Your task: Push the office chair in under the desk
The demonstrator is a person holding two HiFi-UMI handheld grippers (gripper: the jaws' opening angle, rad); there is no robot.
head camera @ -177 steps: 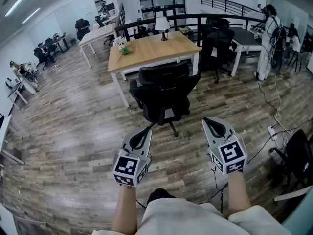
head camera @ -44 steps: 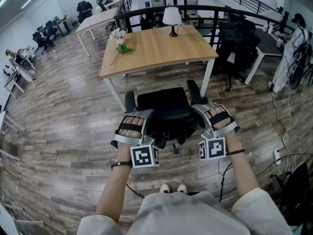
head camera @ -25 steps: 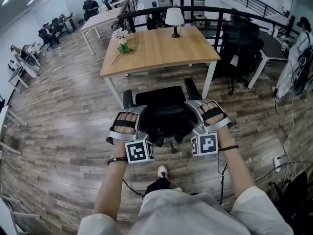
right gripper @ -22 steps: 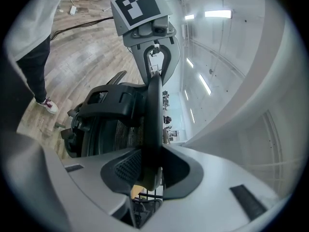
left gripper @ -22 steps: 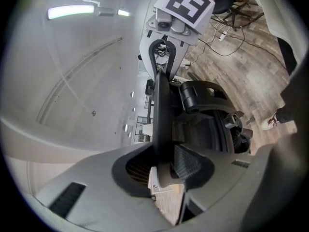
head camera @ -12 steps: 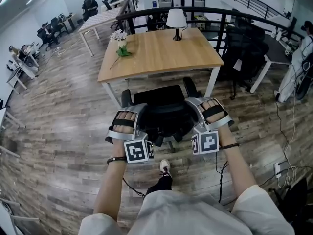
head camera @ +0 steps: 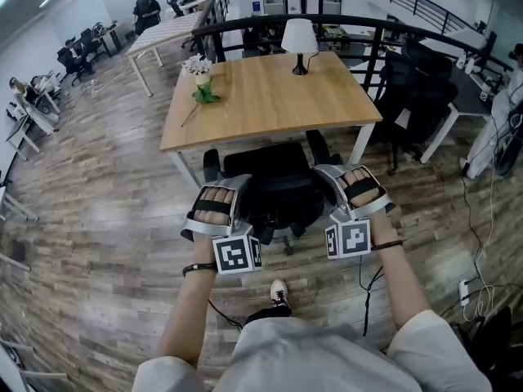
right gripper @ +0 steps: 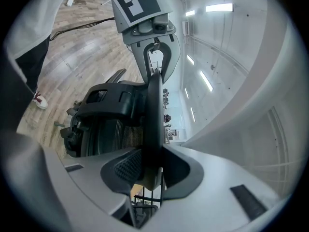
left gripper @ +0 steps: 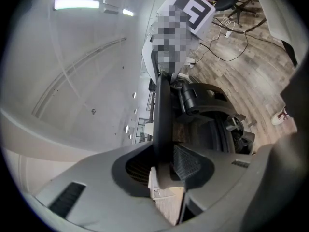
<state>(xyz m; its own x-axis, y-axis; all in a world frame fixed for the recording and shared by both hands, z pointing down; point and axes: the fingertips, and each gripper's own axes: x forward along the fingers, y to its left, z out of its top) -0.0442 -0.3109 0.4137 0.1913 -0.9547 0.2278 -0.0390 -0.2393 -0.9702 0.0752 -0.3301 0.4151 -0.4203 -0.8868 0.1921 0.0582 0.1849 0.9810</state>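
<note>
The black office chair (head camera: 274, 184) stands at the near edge of the wooden desk (head camera: 270, 96), its front tucked beneath the tabletop. My left gripper (head camera: 234, 196) is shut on the left edge of the backrest. My right gripper (head camera: 327, 182) is shut on the right edge. In the left gripper view the dark backrest frame (left gripper: 163, 115) runs between the pads of that gripper (left gripper: 166, 166). In the right gripper view the same frame (right gripper: 153, 115) is pinched in the gripper (right gripper: 149, 167), and the mesh back (right gripper: 111, 129) shows to the left.
On the desk stand a white lamp (head camera: 300, 37) and a vase of flowers (head camera: 198, 68). A second black chair (head camera: 421, 96) is at the desk's right. A black railing (head camera: 327, 24) runs behind. Cables (head camera: 470, 243) and a power strip (head camera: 463, 288) lie on the wooden floor at right.
Both grippers and the chair have rolled forward toward the desk, whose near edge now reaches over the chair's front. Both grips are unchanged.
</note>
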